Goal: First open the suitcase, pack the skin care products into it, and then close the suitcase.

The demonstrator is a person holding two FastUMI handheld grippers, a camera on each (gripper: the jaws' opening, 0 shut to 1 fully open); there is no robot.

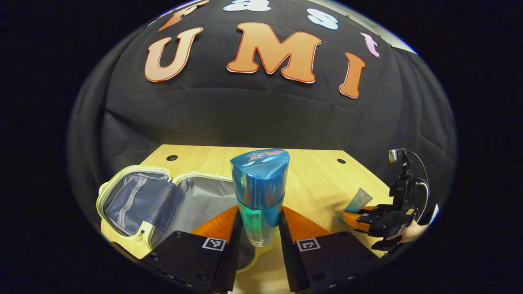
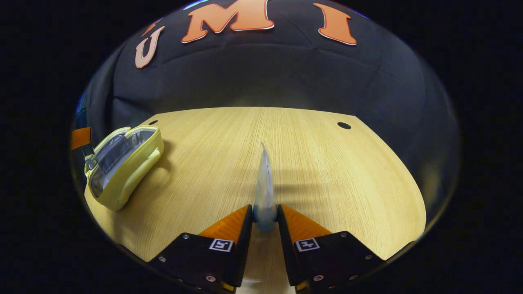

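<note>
In the left gripper view, far left: the suitcase [image 1: 163,204] lies open on the table [image 1: 318,175], pale yellow shell, both halves flat. Its left half carries a grey zipped mesh pocket [image 1: 139,196]; its right half shows a plain grey lining. Centre: my left gripper [image 1: 259,228] is clamped on a blue bottle [image 1: 260,192], one finger pressed on each side of its lower body. The bottle stands upright between my fingers, a darker blue cap above and a clear base below. It hangs over the near rim of the suitcase's right half; I cannot tell whether it touches the rim. Right: my right gripper [image 1: 354,216] sits low over the table's right edge, a hand [image 1: 410,232] behind it, a small camera on its top. A pale blue-green tube [image 1: 356,202] sticks out from its fingers, angled up and to the far side.

In the right gripper view, far left: the suitcase [image 2: 122,167] is seen edge-on, open, near the table's left edge. Well apart from it, centre: my right gripper [image 2: 264,218] is closed on the tube [image 2: 264,183], both fingers pressing its capped end. The tube points away from me, seen thin edge on, its flat end toward the far side. Bare table [image 2: 347,175] lies to the right of it.
</note>
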